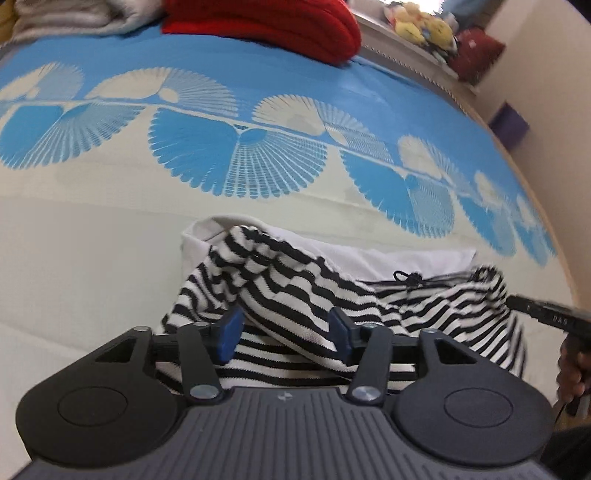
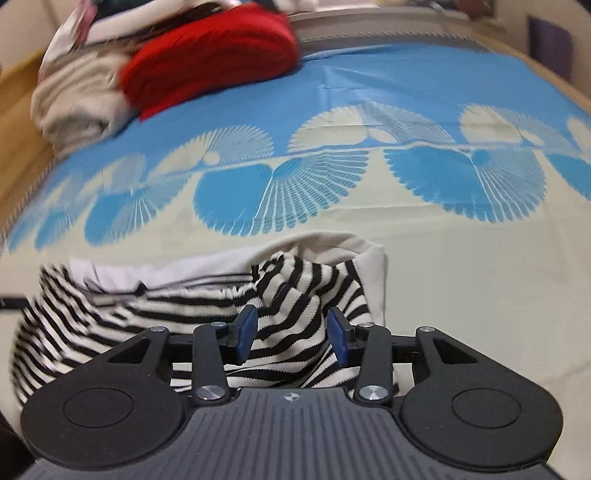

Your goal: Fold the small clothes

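Note:
A small black-and-white striped garment (image 1: pixel 295 295) lies crumpled on the bed over a white piece of cloth (image 1: pixel 388 258). My left gripper (image 1: pixel 284 328) is open, its blue pads wide apart with striped fabric lying between them. The garment also shows in the right wrist view (image 2: pixel 184 314), with the white cloth (image 2: pixel 375 273) behind it. My right gripper (image 2: pixel 291 338) is open, its blue pads apart with a striped fold between them. The other gripper's black finger (image 1: pixel 546 314) shows at the garment's right end in the left wrist view.
The bed has a cream and blue fan-patterned cover (image 1: pixel 240 166). A folded red knit (image 1: pixel 266 26) and a beige folded blanket (image 2: pixel 77 107) lie at the far side. Stuffed toys (image 1: pixel 424 26) sit on a shelf beyond the bed.

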A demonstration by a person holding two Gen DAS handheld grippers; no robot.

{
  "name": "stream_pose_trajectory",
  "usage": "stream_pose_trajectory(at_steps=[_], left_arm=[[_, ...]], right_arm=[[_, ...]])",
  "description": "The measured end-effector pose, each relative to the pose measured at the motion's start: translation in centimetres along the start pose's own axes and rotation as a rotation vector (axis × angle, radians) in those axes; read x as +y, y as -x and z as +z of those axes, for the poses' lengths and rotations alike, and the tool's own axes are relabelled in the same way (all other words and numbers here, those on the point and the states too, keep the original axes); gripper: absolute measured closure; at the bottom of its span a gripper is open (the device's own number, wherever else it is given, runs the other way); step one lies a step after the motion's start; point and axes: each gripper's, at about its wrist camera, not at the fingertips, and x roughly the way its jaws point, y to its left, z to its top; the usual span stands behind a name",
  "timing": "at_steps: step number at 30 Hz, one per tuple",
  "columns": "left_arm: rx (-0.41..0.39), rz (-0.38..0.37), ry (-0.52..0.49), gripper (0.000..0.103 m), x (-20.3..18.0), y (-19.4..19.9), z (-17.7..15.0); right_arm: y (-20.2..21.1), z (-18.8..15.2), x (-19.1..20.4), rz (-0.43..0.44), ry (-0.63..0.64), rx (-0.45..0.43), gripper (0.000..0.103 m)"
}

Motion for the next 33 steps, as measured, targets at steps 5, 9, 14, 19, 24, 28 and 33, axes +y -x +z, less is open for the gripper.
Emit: stream_pose_trajectory(at_steps=[5, 9, 14, 19, 24, 28, 33], left_arm=[[-0.038, 0.044, -0.113, 0.054, -2.0, -2.1, 0.3], [-0.018, 0.052, -0.166, 0.102, -2.6, -3.5, 1.0], [-0.283, 0.014, 0.007, 0.102, -1.4, -0.4, 3.9], [-0.28, 0.091, -0.025, 0.102, -3.2, -2.6, 5.3], [-0.091, 0.09, 0.073, 0.091, -1.7, -6.3, 5.8], [-0.157, 0.021, 0.14, 0.068, 0.5, -3.6, 5.9], [-0.157, 0.023, 0.264, 0.059, 4.9, -1.6, 4.9]], right_arm=[[-1.7, 0.0, 1.7, -0.022, 0.15, 0.008, 0.064], [-1.6, 1.1, 1.9, -0.014, 0.174, -0.042, 0.101], [1.6, 4.8, -0.8, -0.022, -0.091, -0.322, 0.101], [-1.1, 6.3, 0.6, -0.127, -0.057, -0.301, 0.101], [-6.0, 6.2, 1.0, -0.201, -0.025, -0.063, 0.077], [-3.8, 5.8, -0.2, -0.155, -0.059, -0.095, 0.069], [-1.9, 4.6, -4.2, -0.114, -0.152, -0.083, 0.058]])
